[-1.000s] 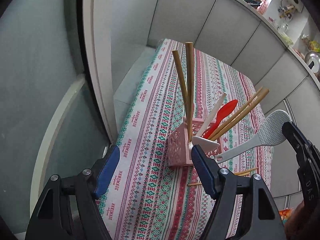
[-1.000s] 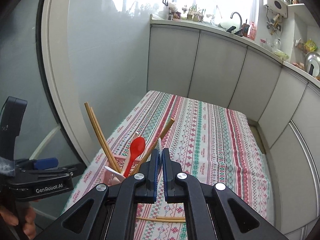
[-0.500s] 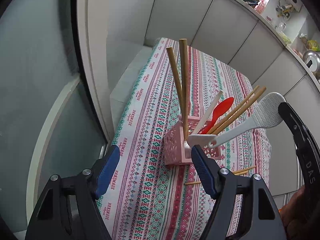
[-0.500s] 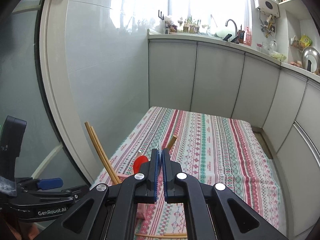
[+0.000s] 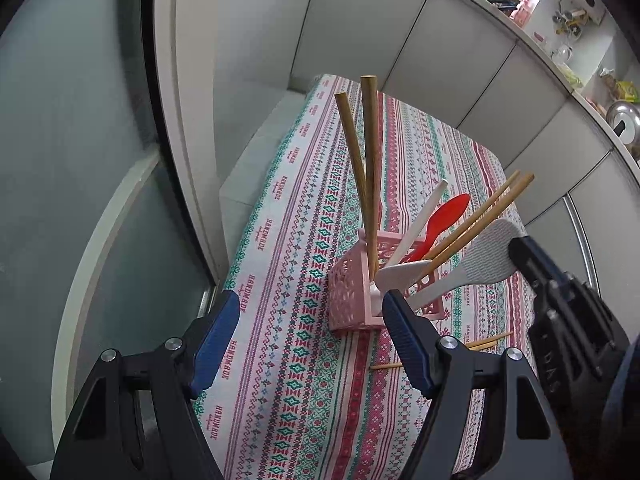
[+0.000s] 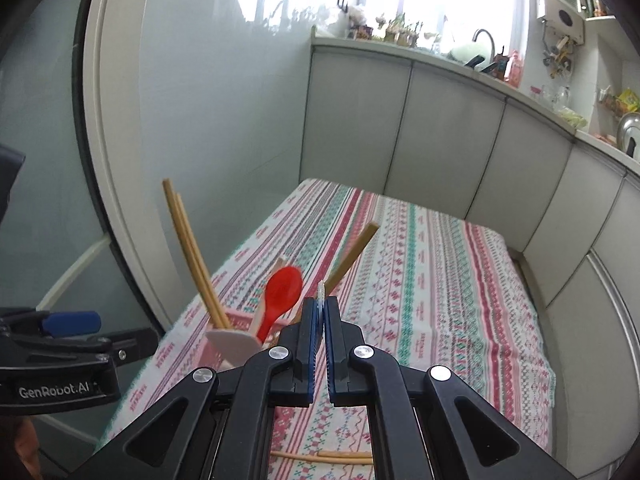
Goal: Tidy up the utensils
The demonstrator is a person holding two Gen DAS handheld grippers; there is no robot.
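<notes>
Nearest in the left wrist view, the left gripper (image 5: 310,328) is held with its jaws wide apart and nothing between them, above a patterned tablecloth (image 5: 304,380). Just beyond it, two chopsticks (image 5: 480,346) are seen lying flat and loose on the cloth, so the task is judged unfinished. Next, a pink basket (image 5: 352,292) stands on the cloth, already holding two pairs of chopsticks, a red spoon (image 5: 440,216) and a white spatula (image 5: 402,274). The right gripper (image 6: 320,314) is clamped on the edge of a white rice paddle (image 5: 478,264). The paddle's long axis slopes, handle down toward the basket, head raised to the right. Grey cabinets (image 5: 400,40) lie farthest.
</notes>
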